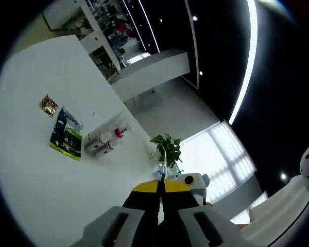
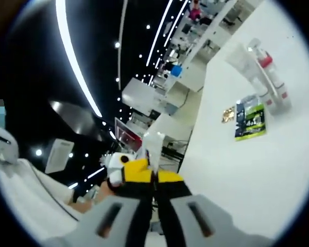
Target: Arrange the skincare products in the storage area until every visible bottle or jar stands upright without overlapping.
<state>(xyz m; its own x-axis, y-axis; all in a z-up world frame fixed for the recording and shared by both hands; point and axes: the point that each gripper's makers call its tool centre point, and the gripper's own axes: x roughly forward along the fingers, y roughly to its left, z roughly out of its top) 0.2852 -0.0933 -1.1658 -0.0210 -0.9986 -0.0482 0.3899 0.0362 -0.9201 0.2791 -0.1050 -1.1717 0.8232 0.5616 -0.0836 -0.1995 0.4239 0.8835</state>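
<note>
While both pairs of tongs hang well clear of the white table (image 1: 36, 170), nothing on it is being handled: the left tongs (image 1: 161, 186), grey with yellow-and-black tips, are closed with the tips pressed together and nothing between them, and the right tongs (image 2: 154, 177) look the same, closed and empty. They seem held back, so this looks like a pause before any reach. Farther out on the table lies a flat dark-blue and green sachet (image 1: 66, 134), with a small crinkled gold foil packet (image 1: 48, 104) just beside it. Beyond them the clear and white plastic skincare bottles with red caps (image 1: 105, 140) lie on their sides, close together and perhaps touching, so they are not yet upright as the task asks. The right gripper view shows these bottles (image 2: 265, 77) larger, with a white tube among them; the left gripper view alone shows a green potted plant (image 1: 167, 146) past the table's edge.
</note>
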